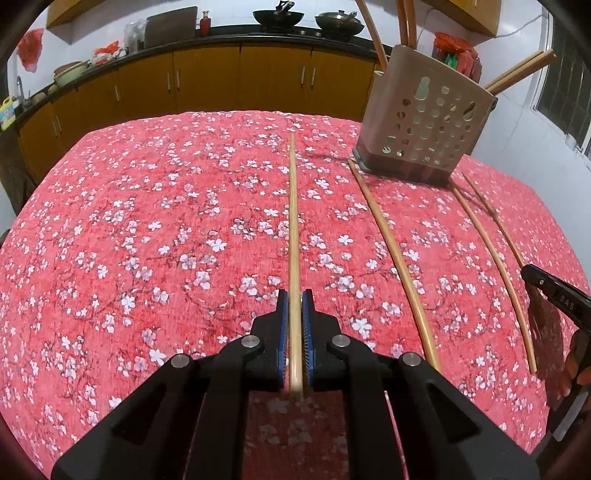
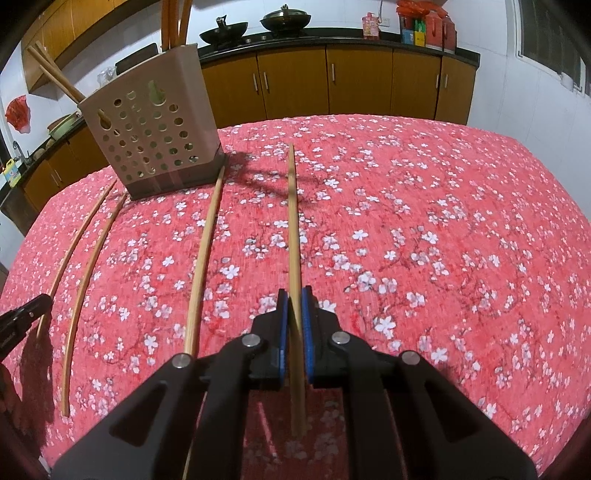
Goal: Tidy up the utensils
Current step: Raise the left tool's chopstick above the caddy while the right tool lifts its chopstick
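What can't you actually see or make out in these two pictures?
- Inside of the holder: both views, hidden by its perforated walls.
- Tops of the chopsticks standing in the holder: cut off by the top edge.
- Near end of the chopstick in the left gripper: left view, covered by the jaws.
- Right gripper in the left view: mostly cut off by the right edge.

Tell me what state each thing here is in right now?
Left hand-held gripper: shut on left chopstick.
Right hand-held gripper: shut on right chopstick.
Loose chopsticks: lying flat on the cloth.
Holder: upright, with chopsticks leaning inside.
Cabinet doors: closed.
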